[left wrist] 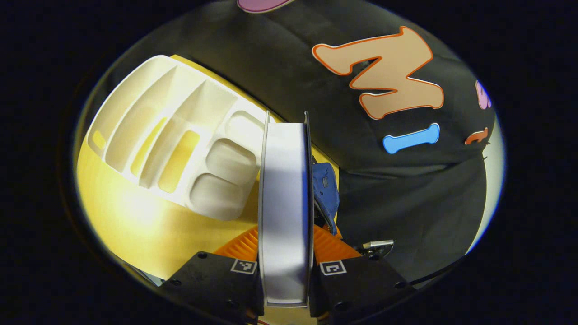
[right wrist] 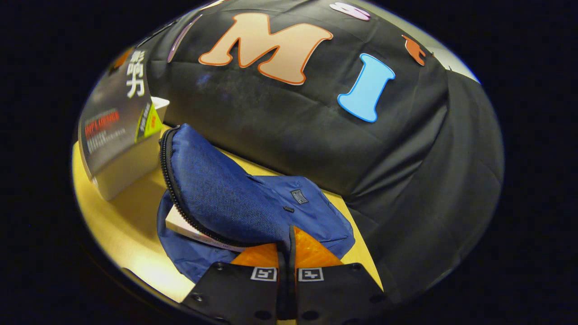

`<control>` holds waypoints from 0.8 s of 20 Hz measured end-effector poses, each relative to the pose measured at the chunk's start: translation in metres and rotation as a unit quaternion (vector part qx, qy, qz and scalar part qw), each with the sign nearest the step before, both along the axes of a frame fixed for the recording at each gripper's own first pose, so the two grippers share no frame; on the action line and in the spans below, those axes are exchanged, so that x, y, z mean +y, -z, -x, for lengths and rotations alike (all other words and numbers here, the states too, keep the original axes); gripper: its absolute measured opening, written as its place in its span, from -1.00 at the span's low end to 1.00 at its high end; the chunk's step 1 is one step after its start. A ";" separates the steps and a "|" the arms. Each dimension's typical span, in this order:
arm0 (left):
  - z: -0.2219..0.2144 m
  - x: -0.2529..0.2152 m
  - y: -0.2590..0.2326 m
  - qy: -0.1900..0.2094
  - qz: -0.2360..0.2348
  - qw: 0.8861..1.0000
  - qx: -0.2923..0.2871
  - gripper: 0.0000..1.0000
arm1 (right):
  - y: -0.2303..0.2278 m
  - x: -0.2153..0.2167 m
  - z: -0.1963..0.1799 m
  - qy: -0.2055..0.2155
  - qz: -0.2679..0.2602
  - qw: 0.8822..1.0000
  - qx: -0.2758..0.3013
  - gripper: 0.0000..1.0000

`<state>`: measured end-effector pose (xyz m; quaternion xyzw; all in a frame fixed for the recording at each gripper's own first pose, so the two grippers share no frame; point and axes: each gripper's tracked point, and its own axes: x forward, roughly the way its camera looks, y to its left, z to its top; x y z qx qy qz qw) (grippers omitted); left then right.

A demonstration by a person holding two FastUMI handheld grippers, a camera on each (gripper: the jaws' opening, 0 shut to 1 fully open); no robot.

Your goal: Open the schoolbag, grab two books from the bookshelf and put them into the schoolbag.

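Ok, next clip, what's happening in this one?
The left hand-held gripper is clamped on a book, held edge-on above the yellow table, with the white bookshelf beyond. The right hand-held gripper pinches the blue schoolbag's flap, holding it up. One book already lies inside the schoolbag.

A smooth yellow wooden bench (left wrist: 149,225) fills the 7 to 9 o'clock part of the left gripper view, with a bright patch of glare toward 8 o'clock. Behind it, from 12 round to 4 o'clock, hangs a creased black cloth wall (left wrist: 406,189); a pale strip of plain wall (left wrist: 492,180) shows past the cloth's edge at 3 o'clock. In the right gripper view the same yellow bench (right wrist: 122,225) lies at 8 o'clock, lit brightest near its front edge, and the black cloth wall (right wrist: 406,171) drapes in folds from 11 to 4 o'clock.
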<state>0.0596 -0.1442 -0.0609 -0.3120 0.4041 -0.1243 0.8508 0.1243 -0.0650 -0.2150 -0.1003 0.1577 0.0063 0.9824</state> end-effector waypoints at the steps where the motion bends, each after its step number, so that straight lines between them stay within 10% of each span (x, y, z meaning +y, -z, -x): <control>1: -0.003 -0.011 0.007 0.004 0.016 1.000 0.003 -0.27 | -0.002 -0.002 -0.002 0.003 -0.012 1.000 -0.001 -0.98; 16: -0.074 -0.118 0.096 0.027 0.045 0.997 -0.056 -0.28 | -0.016 -0.010 -0.007 0.005 -0.070 0.997 -0.011 -0.94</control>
